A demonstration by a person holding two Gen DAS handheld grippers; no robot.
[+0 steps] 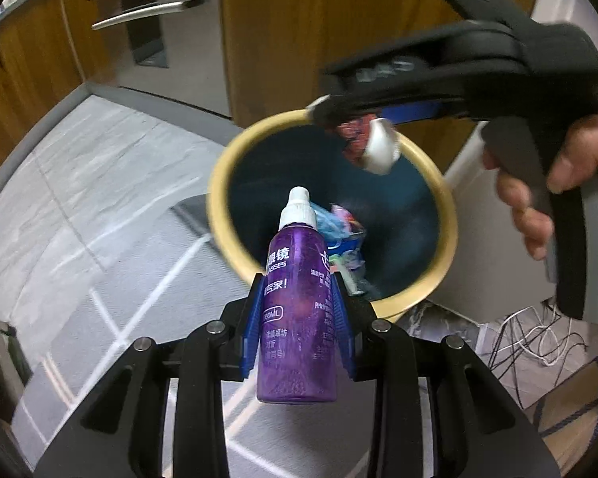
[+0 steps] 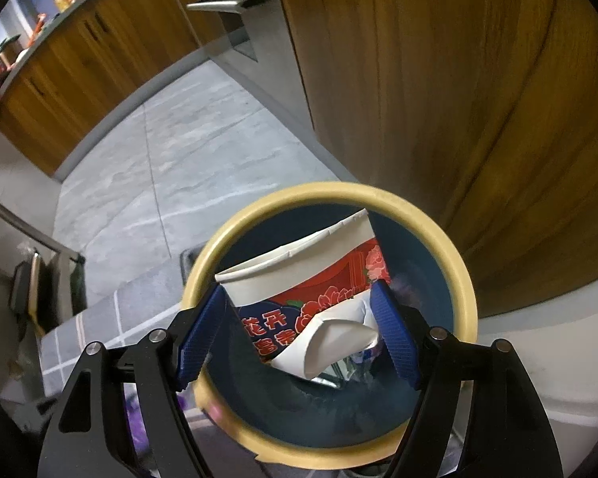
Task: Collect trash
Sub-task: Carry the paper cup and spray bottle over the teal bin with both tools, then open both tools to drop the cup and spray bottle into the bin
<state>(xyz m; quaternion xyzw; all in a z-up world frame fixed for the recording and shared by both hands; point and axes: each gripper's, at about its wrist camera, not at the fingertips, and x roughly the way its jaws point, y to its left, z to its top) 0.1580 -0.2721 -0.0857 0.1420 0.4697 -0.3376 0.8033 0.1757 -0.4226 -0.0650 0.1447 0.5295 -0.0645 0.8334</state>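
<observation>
Round trash bin with a pale yellow rim (image 1: 235,255) and dark blue inside, standing on the grey tiled floor (image 1: 99,183) just beside a brown wooden cabinet panel (image 1: 299,32). Crumpled colourful wrappers (image 1: 345,235) lying at its bottom.

Crushed paper cup, white with red and blue print (image 2: 311,279), hanging over the bin's open mouth, pinched between the blue ribbed pads (image 2: 394,338) of the right gripper (image 2: 299,334). Cup squashed flat at its white rim, its torn white base folded toward the camera. Yellow rim (image 2: 462,279) ringing the cup on all sides in the right wrist view. From the left wrist view, same cup (image 1: 372,143) blurred, held above the far edge of the bin, with the right gripper (image 1: 339,119) black-bodied and gripped at its handle by a bare hand (image 1: 538,195).

Translucent purple plastic bottle with a white dropper cap and white printed lettering (image 1: 299,310), clamped at mid-body between the blue pads (image 1: 255,326) of the left gripper (image 1: 301,326). Cap pointing forward over the near edge of the bin, bottle base toward the camera.

Further out: stainless appliance front with a long metal handle (image 1: 147,14), a counter above wooden cupboards (image 2: 79,40), and a tangle of white and dark cables (image 1: 538,338) on the floor beside the bin.
</observation>
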